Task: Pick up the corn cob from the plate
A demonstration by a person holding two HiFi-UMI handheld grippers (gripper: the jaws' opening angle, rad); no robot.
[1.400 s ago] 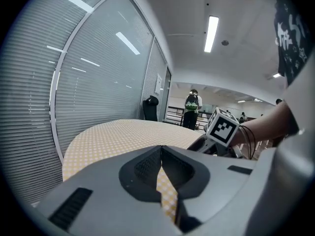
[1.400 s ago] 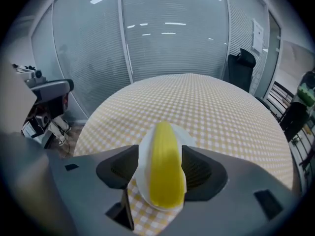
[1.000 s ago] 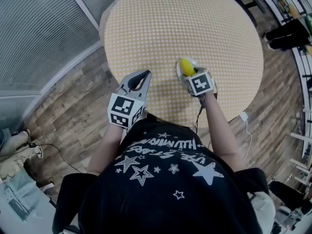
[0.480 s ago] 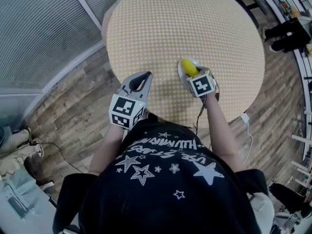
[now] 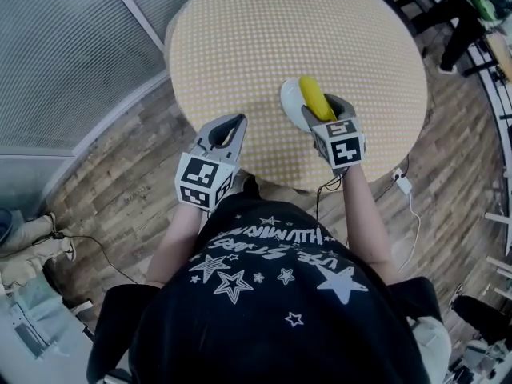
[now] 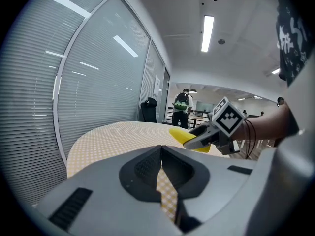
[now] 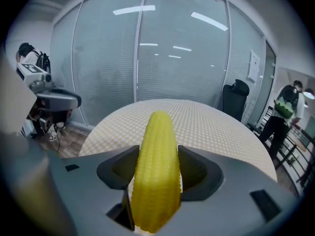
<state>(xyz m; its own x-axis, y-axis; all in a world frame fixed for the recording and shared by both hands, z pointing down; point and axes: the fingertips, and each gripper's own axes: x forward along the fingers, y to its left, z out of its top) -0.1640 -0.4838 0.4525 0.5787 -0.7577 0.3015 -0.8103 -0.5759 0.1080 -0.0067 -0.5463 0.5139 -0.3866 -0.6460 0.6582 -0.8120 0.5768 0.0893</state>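
A: What is shown at left?
B: The left gripper, jaws pressed together on nothing, is held over the table edge, unchanged.
A: And rightward?
B: The corn cob, earlier lying on the plate, is now lifted above it, pinched by the right gripper. A chair is seen beyond.

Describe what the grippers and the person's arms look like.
Both the left gripper and right gripper are grey with dark-lined jaws and a cube of black-and-white square markers. A thin dark cable hangs from the right one. The T-shirt is black, short-sleeved, with white stars.
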